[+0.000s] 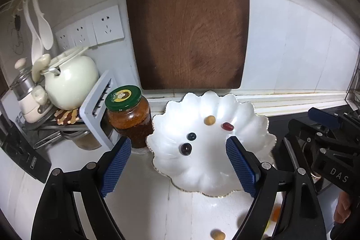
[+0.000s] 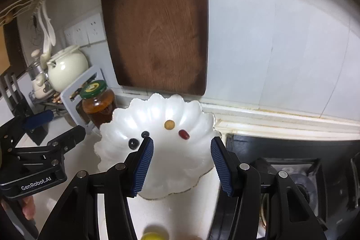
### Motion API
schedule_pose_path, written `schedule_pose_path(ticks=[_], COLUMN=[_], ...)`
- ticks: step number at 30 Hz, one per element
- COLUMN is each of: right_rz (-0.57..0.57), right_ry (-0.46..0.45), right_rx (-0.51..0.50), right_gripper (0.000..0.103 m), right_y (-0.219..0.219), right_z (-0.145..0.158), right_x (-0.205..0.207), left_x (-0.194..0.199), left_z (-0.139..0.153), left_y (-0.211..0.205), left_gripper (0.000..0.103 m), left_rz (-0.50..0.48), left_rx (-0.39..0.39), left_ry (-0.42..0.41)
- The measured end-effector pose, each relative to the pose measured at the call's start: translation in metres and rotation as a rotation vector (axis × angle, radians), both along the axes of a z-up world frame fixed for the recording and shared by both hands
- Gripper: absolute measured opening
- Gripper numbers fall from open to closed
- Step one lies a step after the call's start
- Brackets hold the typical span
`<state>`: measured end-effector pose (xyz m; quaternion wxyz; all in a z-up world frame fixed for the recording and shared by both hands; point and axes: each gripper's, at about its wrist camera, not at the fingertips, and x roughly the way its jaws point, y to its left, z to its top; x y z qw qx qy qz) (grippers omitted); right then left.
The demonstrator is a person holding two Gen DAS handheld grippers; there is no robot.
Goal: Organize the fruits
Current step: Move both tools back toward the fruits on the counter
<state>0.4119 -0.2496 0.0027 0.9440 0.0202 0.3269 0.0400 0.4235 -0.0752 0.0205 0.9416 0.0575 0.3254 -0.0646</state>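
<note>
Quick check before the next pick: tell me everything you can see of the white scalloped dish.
The white dish is a glossy, pearly shell-shaped plate with fluted lobes and a thin gold rim. It lies flat on the pale counter below the wooden cutting board, a green-lidded jar at its left. It holds four small pieces, all apart: a tan ball, a red oval, two dark berries. Neither gripper touches it.

The left tongs (image 1: 178, 147) hang over the white plate (image 1: 249, 114), blue pads wide apart, nothing between them. Four small fruits lie in the plate: a tan one (image 1: 209, 120), a red one (image 1: 227, 126), a dark blue one (image 1: 191, 136) and a dark purple one (image 1: 186, 148) (the last two close together). Another tan fruit (image 1: 217, 234) lies on the white table (image 1: 146, 206) near the bottom edge. A green-lidded jar (image 1: 129, 115) stands just left of the plate, and a brown board (image 1: 189, 19) leans on the wall behind. The right tongs (image 1: 324, 127) show at the right edge.
</note>
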Motion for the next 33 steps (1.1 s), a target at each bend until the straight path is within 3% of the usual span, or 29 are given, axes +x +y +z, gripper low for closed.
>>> schedule_pose_path(ticks=[11,19,33], right_rz=[-0.005,-0.035,-0.042], right_ry=[-0.111,-0.134,-0.058], right_rx=[-0.022,0.021,0.052], right_gripper=[0.054,0.054,0.054], right_y=[0.007,0.004,0.010], right_z=[0.021,0.022,-0.001], right_x=[-0.061,-0.092,-0.123], left_x=[-0.054,-0.085,-0.116], left_z=[0.015,0.018,0.001], left_y=[0.004,0.003,0.006], left_gripper=[0.087,0.088,0.088], left_rz=[-0.041,-0.076,-0.155], left_rx=[-0.012,-0.011,0.029], left_ry=[-0.063,-0.088,-0.037])
